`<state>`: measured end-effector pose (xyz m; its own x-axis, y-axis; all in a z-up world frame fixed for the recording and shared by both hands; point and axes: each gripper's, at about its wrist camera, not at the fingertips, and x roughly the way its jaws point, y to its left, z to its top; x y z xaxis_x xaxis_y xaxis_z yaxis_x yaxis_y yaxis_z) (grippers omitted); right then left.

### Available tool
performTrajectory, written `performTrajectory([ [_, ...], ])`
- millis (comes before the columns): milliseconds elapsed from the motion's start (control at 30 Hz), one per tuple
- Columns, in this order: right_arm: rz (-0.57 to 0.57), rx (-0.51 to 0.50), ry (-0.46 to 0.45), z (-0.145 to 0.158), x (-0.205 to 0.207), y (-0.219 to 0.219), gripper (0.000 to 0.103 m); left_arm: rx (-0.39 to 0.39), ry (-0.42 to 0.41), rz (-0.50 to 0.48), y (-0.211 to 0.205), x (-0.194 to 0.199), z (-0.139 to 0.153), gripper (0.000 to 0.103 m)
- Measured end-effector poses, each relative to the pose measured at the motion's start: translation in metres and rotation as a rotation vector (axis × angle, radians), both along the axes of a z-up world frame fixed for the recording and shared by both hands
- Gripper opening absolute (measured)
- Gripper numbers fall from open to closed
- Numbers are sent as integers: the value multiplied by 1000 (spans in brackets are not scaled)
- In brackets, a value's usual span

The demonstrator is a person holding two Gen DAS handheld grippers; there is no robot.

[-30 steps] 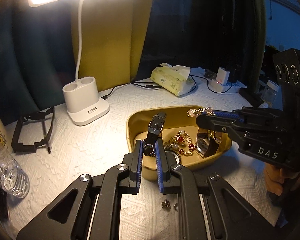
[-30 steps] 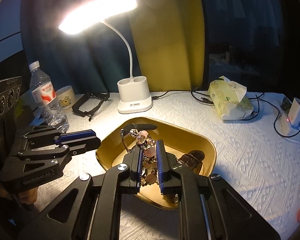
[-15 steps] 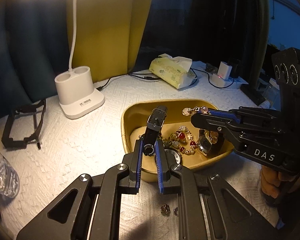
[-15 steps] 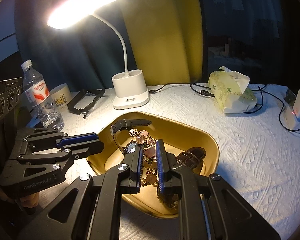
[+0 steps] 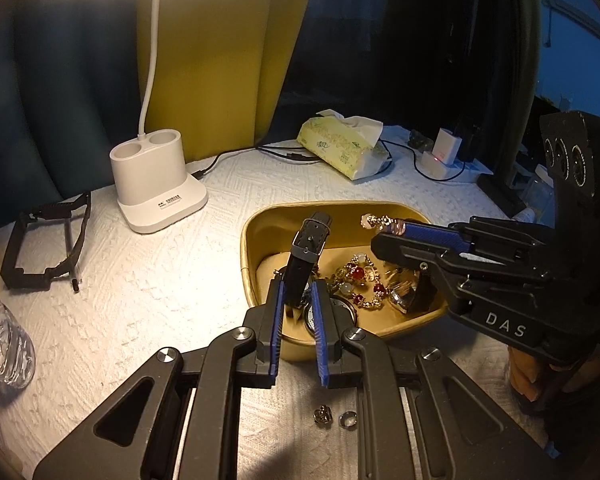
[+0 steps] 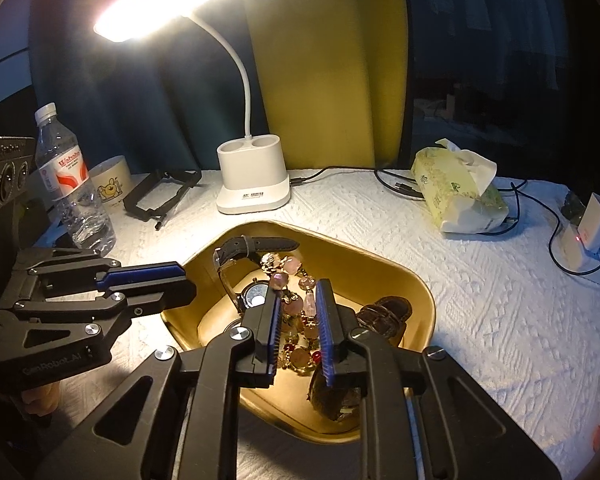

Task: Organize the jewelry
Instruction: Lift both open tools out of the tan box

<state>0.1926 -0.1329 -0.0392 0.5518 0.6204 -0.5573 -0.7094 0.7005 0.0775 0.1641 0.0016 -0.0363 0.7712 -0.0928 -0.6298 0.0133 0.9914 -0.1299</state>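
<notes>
Just now both pairs of jaws have been parting slightly. The left gripper point(image 5: 298, 296) has the black-strapped watch point(image 5: 306, 258) between its loosened pads; the right gripper point(image 6: 298, 300) likewise straddles the pink bead bracelet point(image 6: 290, 280), whether the pads still press, unclear. Both hang over the gold tray point(image 6: 412, 280), mid-frame, its near rim hidden by the fingers. Two rings point(image 5: 334, 416) lie on the white cloth point(image 5: 140, 300), lower centre.

White desk lamp point(image 6: 253, 184), water bottle point(image 6: 73, 184), tissue pack point(image 6: 458, 192), cartoon mug point(image 6: 111, 184), charger point(image 6: 588, 228)
</notes>
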Motion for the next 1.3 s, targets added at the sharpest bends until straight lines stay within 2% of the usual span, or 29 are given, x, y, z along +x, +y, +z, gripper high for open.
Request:
performTrajectory([
  [100,10,1,10,1,-3,0,25,-5,-8,3,0,-4,3,30],
  [233,15,4,14,3,-7,0,38,-1,-21,14,0,-10,8,34],
  [433,6,4,4,7,-17,-2,48,-3,-39,25,1,-22,15,36],
  [833,-21,-8,-19,13,-43,-13,50,-12,-61,29,-2,-51,20,37],
  [1300,-36,-14,-13,5,-70,-28,50,-15,-57,26,-11,-81,14,38],
])
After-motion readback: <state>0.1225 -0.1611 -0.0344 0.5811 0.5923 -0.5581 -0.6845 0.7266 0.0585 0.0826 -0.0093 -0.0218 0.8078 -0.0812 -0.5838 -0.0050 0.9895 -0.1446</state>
